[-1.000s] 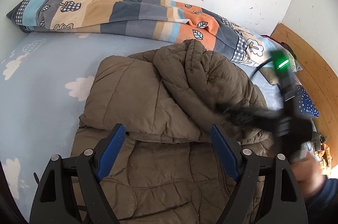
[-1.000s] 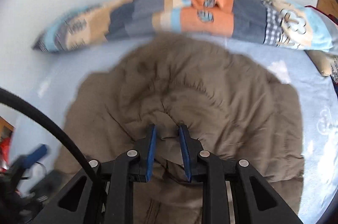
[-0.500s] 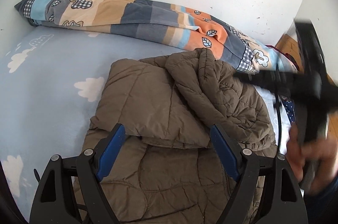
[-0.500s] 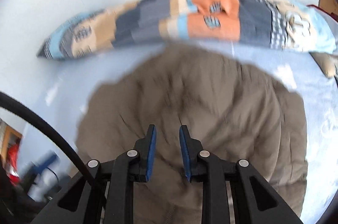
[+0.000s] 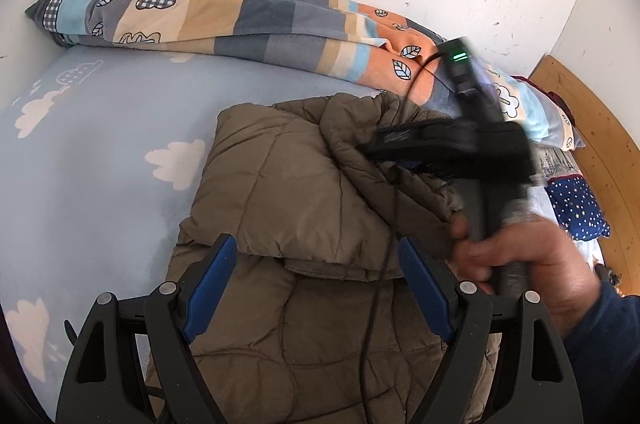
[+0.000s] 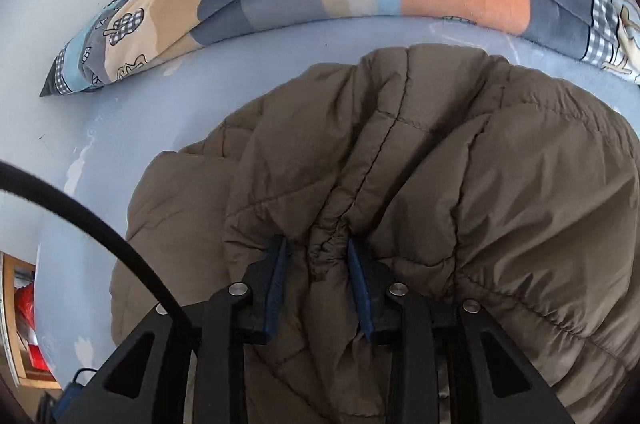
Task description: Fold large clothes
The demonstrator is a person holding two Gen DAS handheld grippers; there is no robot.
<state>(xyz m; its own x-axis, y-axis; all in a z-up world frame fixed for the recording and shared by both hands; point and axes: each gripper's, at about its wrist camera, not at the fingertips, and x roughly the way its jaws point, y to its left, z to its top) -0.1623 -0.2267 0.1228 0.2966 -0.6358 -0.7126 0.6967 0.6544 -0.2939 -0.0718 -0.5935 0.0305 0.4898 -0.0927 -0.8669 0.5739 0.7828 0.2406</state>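
Note:
A brown quilted jacket (image 5: pixel 304 191) lies on the bed, its upper part folded down over the body. My left gripper (image 5: pixel 316 244) hovers open above the fold line with nothing between its blue pads. My right gripper (image 6: pixel 316 248) points steeply down into the jacket (image 6: pixel 440 163). Its jaws are opening, and a gathered ridge of fabric along a seam stands between the pads without being pinched. In the left wrist view a hand (image 5: pixel 520 256) holds that gripper, blurred, over the jacket's right side.
The bed sheet (image 5: pixel 100 143) is light blue with white clouds. A rolled patterned blanket (image 5: pixel 240 19) lies along the white wall. A wooden headboard (image 5: pixel 592 111) and a star-print cloth (image 5: pixel 576 207) are at the right. A black cable (image 5: pixel 372 304) crosses the jacket.
My right gripper has swung in over the jacket and sunk onto it, and its jaws have widened around a fabric ridge. The left gripper has kept still.

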